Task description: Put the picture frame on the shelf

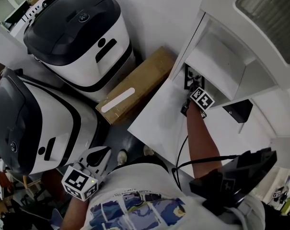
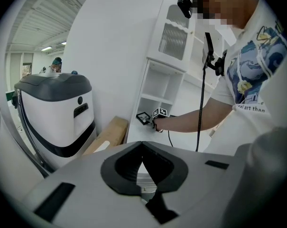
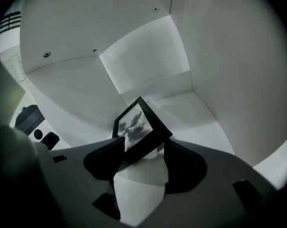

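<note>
The picture frame (image 3: 136, 127) is set on the shelf (image 3: 200, 113), between the parted jaws of the right gripper (image 3: 142, 158); only withdrawal is judged left; the left gripper (image 2: 143, 148) is closed together, empty

We see a matt black moulding on the picture frame (image 3: 142, 127), and its print is smooth with a faint sheen. The shelf (image 3: 148, 65) is smooth, matt white board, with small metal screw heads (image 3: 47, 54) in one panel. The right hand-held gripper (image 3: 143, 145) is matt grey plastic with dull black inner faces. By the shelf's outer edge, the box (image 1: 135, 87) is plain brown cardboard with a white paper label (image 1: 118, 99). The machine (image 1: 82, 37) beside it is glossy white and dark grey plastic.
</note>
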The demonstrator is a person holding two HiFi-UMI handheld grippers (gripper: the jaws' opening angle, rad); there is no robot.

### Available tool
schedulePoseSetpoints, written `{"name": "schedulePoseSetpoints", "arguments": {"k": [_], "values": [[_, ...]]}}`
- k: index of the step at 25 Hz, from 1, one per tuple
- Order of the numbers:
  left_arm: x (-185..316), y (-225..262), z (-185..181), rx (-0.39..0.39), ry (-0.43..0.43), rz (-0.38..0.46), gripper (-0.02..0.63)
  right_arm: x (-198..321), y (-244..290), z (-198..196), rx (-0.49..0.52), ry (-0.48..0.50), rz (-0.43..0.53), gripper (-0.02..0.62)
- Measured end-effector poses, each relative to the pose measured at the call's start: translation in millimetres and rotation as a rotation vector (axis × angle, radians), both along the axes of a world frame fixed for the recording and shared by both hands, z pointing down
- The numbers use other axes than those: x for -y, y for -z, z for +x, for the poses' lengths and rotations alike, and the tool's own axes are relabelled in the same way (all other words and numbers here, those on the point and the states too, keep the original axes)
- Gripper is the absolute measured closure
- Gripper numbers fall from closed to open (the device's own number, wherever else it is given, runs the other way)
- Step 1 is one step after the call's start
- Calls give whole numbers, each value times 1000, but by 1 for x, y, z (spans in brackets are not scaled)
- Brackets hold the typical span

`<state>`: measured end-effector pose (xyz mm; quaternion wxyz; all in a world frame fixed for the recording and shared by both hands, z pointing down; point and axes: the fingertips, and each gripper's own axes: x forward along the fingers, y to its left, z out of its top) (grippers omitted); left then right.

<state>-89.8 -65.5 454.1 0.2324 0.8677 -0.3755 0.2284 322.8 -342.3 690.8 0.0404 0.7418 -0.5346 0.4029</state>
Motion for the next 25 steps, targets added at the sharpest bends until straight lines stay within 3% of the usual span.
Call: {"name": "schedulePoseSetpoints", "arguments": {"k": [7,18,25], "values": [[-2,-1,1,-6,2,-4,594,1,8,2,-119,49,-22,328],[-4,-1,2,3,-11,-2,594,-3,5,7,-152,54,-41,289],[-6,-1,5,8,-17,-3,594,-8,0,12,-242,81,-97,272]]}}
